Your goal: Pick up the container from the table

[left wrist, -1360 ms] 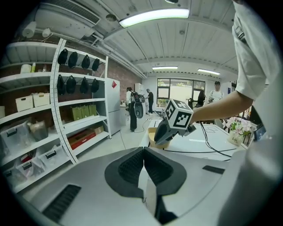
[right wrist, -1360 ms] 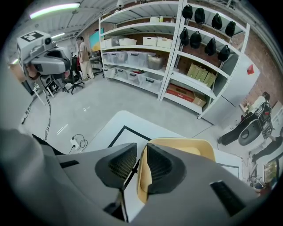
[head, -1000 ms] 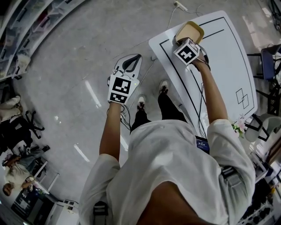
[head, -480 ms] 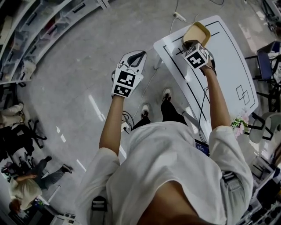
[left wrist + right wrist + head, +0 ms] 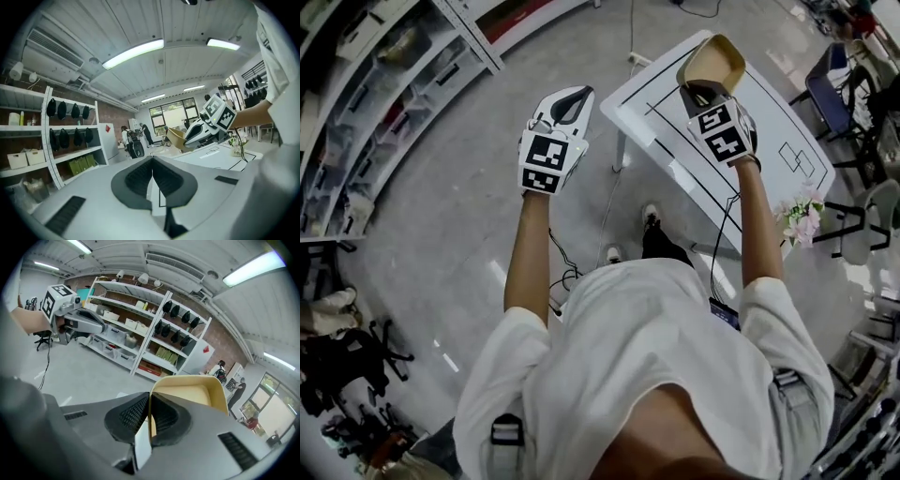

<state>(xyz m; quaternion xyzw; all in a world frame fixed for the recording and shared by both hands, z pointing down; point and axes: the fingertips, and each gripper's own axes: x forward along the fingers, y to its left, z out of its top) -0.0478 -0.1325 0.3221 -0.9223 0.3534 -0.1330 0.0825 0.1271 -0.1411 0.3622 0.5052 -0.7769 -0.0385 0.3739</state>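
Our right claw (image 5: 701, 94) pinches the container (image 5: 717, 58) by one thin wall, tilted above the table (image 5: 769, 131); we judge it light, slightly flexible. Our left claw (image 5: 570, 101) is closed, empty.

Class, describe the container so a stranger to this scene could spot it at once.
Find the white table with black lines, then the right tool above it. Its jaws clamp the rim of the container: an open tray, tan against the white table.
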